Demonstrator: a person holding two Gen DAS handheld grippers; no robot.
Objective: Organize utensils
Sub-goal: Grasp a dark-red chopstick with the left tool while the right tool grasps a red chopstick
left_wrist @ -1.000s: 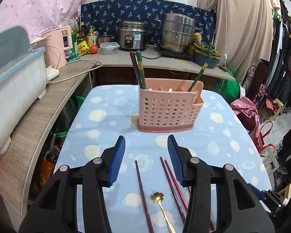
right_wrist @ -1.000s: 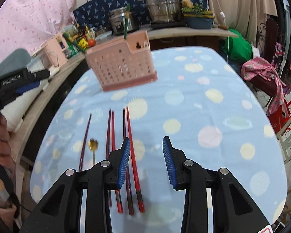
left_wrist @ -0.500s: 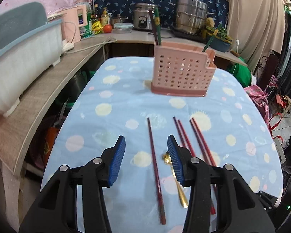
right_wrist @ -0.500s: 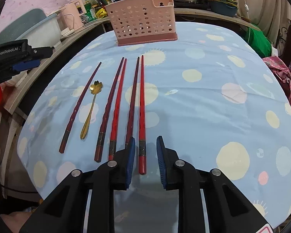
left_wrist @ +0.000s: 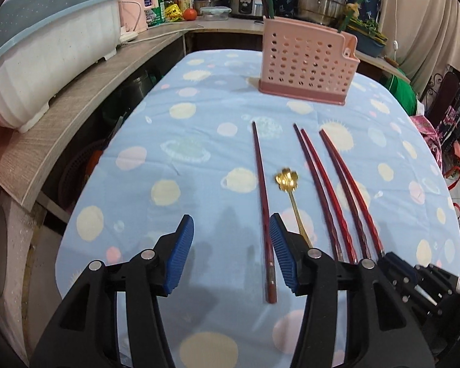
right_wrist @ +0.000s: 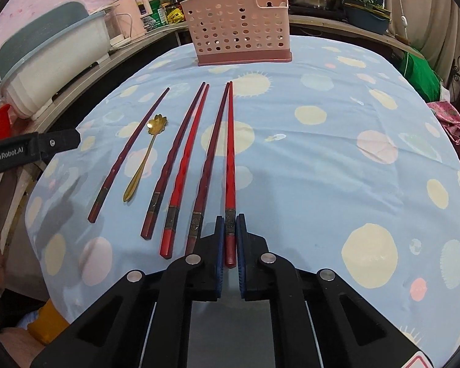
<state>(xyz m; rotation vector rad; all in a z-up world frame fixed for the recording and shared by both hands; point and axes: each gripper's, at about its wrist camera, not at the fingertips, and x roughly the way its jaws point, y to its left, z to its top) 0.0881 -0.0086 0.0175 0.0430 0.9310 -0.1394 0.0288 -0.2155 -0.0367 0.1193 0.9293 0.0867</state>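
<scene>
while the right tongs (right_wrist: 230, 239) clench the butt end of a stiff, light, slick red chopstick (right_wrist: 230, 153) near the desk's (right_wrist: 322, 159) front edge, the left tongs (left_wrist: 230, 248), opening, straddle another chopstick (left_wrist: 262, 196), unpressed.

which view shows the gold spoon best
The right wrist view: the gold spoon lies whole and unobstructed, flower-shaped bowl to handle tip. In the left wrist view the spoon's handle end is hidden behind a finger of the left hand-held gripper, whose jaws are opening.
</scene>
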